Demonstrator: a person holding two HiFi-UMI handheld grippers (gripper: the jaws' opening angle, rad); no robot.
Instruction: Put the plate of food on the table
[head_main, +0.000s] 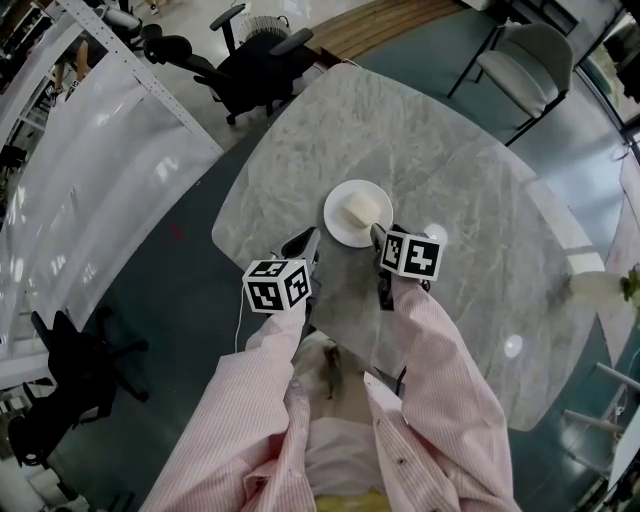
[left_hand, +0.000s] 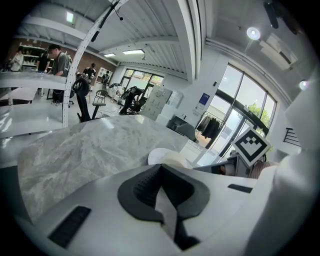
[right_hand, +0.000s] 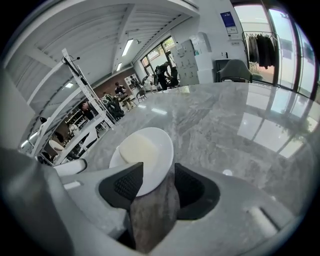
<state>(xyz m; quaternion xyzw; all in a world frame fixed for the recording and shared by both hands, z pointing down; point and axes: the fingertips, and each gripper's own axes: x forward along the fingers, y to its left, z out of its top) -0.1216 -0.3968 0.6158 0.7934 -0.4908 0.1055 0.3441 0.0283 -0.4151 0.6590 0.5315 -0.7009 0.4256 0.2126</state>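
Right gripper (right_hand: 157, 172) stands with its jaws spread. The near rim of the white plate (right_hand: 157, 145) reaches just into the gap, close to the left pad, and neither pad presses on it. The plate lies flat on the table (right_hand: 225, 125), directly ahead of this gripper. It is round, so it has no long axis. The pale, squarish block of food (right_hand: 136, 149) sits on the half of the plate farther from the jaws and slightly left of them. The left gripper (left_hand: 160, 167) has its pads together at the tips with nothing between them, and the plate lies ahead of it and to its right. The table is grey marbled stone with rounded corners on a dark teal floor. Beyond both grippers, past the table's far edge, stand a black office chair (head_main: 245, 65) and a grey armchair (head_main: 530, 60).
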